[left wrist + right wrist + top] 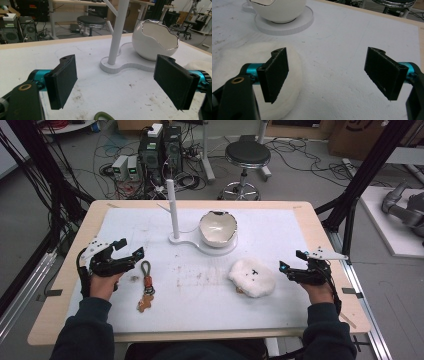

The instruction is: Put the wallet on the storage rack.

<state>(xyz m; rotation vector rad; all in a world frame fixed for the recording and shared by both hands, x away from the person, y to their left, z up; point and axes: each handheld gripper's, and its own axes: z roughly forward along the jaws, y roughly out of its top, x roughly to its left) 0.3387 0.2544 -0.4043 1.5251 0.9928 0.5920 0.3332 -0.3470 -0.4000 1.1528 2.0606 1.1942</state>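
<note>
High view, looking down on a table (60,320) covered by a white mat: a person sits at the near edge with a two-jaw gripper in each hand, both resting low at the sides. The left gripper (131,249) has its jaws spread wide and holds nothing. Just beside it, toward the middle, lies a keychain (146,290): an olive cord loop at the top, an orange piece below, and a small tan charm at the bottom, whose shape is too small to tell. The left gripper view shows the top of that cord loop (103,116) at the bottom edge, between the open jaws but not touching them.

The right gripper (290,262) also stands wide open and empty. Its nearest thing is a white fluffy plush (252,277) lying flat on the mat; the right gripper view shows the plush (242,60) behind the left jaw, close but probably not touching.

At the back of the mat stands a white stand (173,209), an upright post on a flat base that also carries a white bowl shaped like a cracked eggshell (217,228).

Judging from this, nothing has been picked up yet. Both the keychain and the plush lie on the mat, well apart from the stand, so the whole job seems to remain.
</note>
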